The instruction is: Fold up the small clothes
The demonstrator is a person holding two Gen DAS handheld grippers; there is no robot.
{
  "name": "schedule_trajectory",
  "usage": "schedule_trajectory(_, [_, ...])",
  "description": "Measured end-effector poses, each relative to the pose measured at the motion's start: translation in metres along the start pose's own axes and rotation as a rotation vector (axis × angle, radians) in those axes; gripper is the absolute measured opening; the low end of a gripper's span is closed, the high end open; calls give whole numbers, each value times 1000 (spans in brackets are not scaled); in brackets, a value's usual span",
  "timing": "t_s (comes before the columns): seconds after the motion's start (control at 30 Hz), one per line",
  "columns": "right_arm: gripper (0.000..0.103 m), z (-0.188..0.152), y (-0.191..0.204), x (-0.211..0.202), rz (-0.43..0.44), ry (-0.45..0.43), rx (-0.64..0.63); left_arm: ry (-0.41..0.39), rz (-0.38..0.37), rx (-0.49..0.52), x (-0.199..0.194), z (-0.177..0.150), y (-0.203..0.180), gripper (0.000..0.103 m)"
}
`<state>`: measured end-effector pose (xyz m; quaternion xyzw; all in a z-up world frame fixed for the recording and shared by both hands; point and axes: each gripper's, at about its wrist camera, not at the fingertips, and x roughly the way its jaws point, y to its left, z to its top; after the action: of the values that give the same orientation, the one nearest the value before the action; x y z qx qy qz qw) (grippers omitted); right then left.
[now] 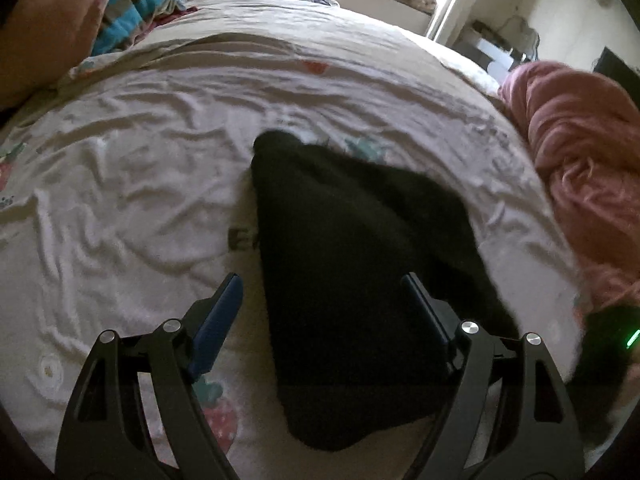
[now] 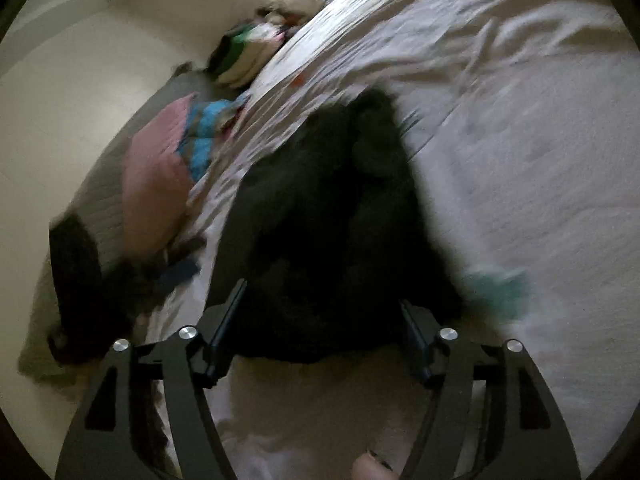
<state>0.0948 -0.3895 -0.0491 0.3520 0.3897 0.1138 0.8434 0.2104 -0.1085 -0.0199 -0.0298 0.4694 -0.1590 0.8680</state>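
A black garment (image 1: 352,280) lies flat on the white printed bedsheet (image 1: 120,184). My left gripper (image 1: 320,292) is open above its near part, with blue-padded fingers (image 1: 220,320) on either side and nothing held. In the right wrist view, which is blurred, the same black garment (image 2: 328,232) lies bunched on the sheet (image 2: 520,160). My right gripper (image 2: 324,312) is open over its near edge and empty. Whether either gripper touches the cloth cannot be told.
A pink blanket (image 1: 580,184) lies at the right of the bed. A pink pillow (image 1: 48,28) and a blue striped cloth (image 1: 136,12) lie at the far left, also in the right wrist view (image 2: 160,168). Folded clothes (image 2: 244,56) are stacked by the wall.
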Motion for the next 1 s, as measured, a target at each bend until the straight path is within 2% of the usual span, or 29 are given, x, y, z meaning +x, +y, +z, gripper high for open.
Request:
schedule_trajectory(0.1, [67, 17, 13, -25, -72, -124, -88, 20, 56, 57, 11, -15, -3, 73])
schedule_trajectory(0.13, [66, 27, 26, -27, -85, -144, -159, 15, 63, 72, 13, -21, -6, 73])
schedule_trajectory(0.17, [66, 36, 34, -23, -86, -133, -219, 3, 74, 84, 15, -27, -8, 73])
schedule_trajectory(0.23, [58, 55, 49, 4, -105, -49, -324, -14, 86, 92, 16, -33, -12, 73])
schedule_trajectory(0.27, [53, 62, 51, 17, -135, -17, -343, -23, 90, 96, 14, -35, -13, 73])
schedule_trajectory(0.37, [53, 73, 53, 61, -231, 67, -386, -27, 83, 88, 13, -38, -11, 73])
schedule_trajectory(0.43, [53, 79, 43, 87, -290, 111, -359, -28, 74, 87, 10, -39, -10, 73])
schedule_trajectory(0.47, [47, 81, 38, 99, -286, 133, -328, -31, 73, 89, 10, -39, -11, 73])
schedule_trajectory(0.53, [28, 79, 33, 104, -265, 136, -324, -39, 63, 100, 5, -39, -12, 73])
schedule_trajectory(0.57, [11, 79, 36, 102, -261, 120, -340, -43, 60, 103, 4, -40, -13, 73])
schedule_trajectory(0.6, [9, 80, 39, 97, -257, 98, -352, -48, 54, 106, 1, -39, -14, 73])
schedule_trajectory(0.7, [8, 83, 51, 71, -202, 24, -396, -65, 14, 100, -7, -35, -16, 73])
schedule_trajectory(0.8, [7, 86, 63, 54, -194, -21, -467, -54, -3, 128, -7, -34, -26, 73])
schedule_trajectory(0.87, [7, 87, 64, 47, -229, -49, -518, -40, 3, 151, -3, -37, -33, 73])
schedule_trajectory(1.0, [7, 86, 39, 68, -341, -6, -539, -9, -20, 131, 6, -40, -36, 74])
